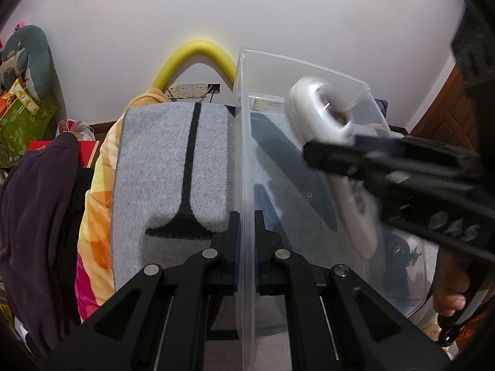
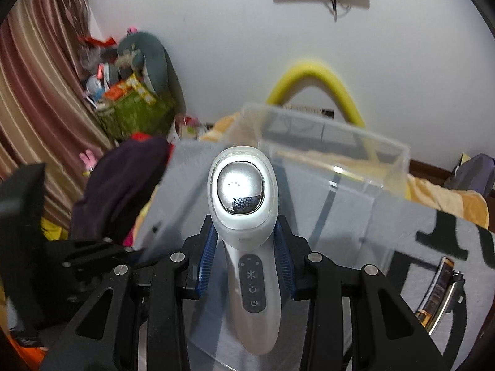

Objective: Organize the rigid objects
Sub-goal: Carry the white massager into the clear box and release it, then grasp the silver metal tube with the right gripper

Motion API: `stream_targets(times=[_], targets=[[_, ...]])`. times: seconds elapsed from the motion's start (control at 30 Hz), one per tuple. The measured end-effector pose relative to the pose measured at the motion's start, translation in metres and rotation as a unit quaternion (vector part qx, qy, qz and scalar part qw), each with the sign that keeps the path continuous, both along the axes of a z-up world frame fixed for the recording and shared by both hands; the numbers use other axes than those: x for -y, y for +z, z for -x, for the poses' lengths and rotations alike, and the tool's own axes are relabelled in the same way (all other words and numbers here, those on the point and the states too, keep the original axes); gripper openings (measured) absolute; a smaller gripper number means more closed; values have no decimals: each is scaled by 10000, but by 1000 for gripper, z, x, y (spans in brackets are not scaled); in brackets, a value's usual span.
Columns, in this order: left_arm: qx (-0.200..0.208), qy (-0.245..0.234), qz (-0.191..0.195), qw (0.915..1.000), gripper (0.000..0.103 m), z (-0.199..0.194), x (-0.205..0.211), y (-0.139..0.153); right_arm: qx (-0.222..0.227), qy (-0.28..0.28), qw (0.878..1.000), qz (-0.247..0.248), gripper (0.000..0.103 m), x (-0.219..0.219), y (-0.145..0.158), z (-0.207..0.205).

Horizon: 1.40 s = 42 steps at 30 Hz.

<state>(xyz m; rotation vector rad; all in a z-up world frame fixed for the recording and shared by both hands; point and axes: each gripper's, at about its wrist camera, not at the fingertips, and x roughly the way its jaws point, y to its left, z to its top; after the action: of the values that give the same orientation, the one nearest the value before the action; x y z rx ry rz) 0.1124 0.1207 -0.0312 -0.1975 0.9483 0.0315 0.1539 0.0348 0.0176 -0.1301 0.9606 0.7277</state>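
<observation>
A clear plastic bin (image 1: 309, 71) stands on a grey towel (image 1: 173, 160). My left gripper (image 1: 246, 225) is shut on the bin's near left wall. My right gripper (image 2: 246, 241) is shut on a white handheld device (image 2: 244, 204) with a round metal head and a button strip on its handle. It holds the device over the bin (image 2: 328, 154). In the left wrist view the device (image 1: 321, 114) shows blurred above the bin's opening, with the right gripper (image 1: 312, 151) coming in from the right.
A yellow foam tube (image 1: 198, 52) arches against the white wall behind the bin. Dark purple cloth (image 1: 37, 204) and an orange blanket (image 1: 96, 216) lie left of the towel. A green box of clutter (image 2: 136, 108) stands at the far left. A dark curved object (image 2: 439, 290) lies on the towel at right.
</observation>
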Motion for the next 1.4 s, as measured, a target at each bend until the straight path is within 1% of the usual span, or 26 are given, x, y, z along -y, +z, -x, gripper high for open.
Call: stream_targets(times=[0.27,0.53,0.63,0.7,0.77,0.8,0.83,0.9,0.97,1.0,1.07,1.17,1.23,1.33,1.4], targets=[[20,-25,-23,10000,6,0,1,0,-336,180,9980,511,34,-17,-23,-4],[11,-22,-11,10000,6,0,1,1,-404,206,9969,650,35,-12,-26,-5],[-2,-26,-18,10000,6,0,1,1,-403,230,9974,545,37,-2,-22,-1],[-13,-26,-9,10000,6,-1,2,0,-233,186,9987,419,43,10,-8,2],[-23,-17,-19,10000,6,-1,2,1,-26,125,9994,314,59,19,6,6],[-26,-16,-31,10000,6,-1,3,1,186,63,9995,234,62,28,19,9],[-29,-15,-36,10000,6,-1,3,1,309,30,9993,210,64,32,25,11],[-37,-14,-44,10000,6,-1,3,1,654,-91,9977,125,66,50,45,18],[-46,-13,-51,10000,6,-1,3,0,934,-238,9953,86,71,64,61,23],[-50,-12,-56,10000,6,-1,3,0,1135,-368,9928,84,72,77,69,27],[-57,-13,-68,10000,6,-1,3,1,1364,-557,9890,138,74,94,77,33],[-69,-12,-86,9999,6,-1,4,1,1554,-840,9838,293,75,118,79,36],[-76,-6,-99,9999,6,-1,5,1,1571,-1019,9815,404,75,135,74,36],[-85,4,-115,9999,6,0,5,1,1460,-1257,9794,613,75,155,57,32],[-92,6,-131,9999,6,0,6,1,1304,-1416,9784,756,75,169,39,28]])
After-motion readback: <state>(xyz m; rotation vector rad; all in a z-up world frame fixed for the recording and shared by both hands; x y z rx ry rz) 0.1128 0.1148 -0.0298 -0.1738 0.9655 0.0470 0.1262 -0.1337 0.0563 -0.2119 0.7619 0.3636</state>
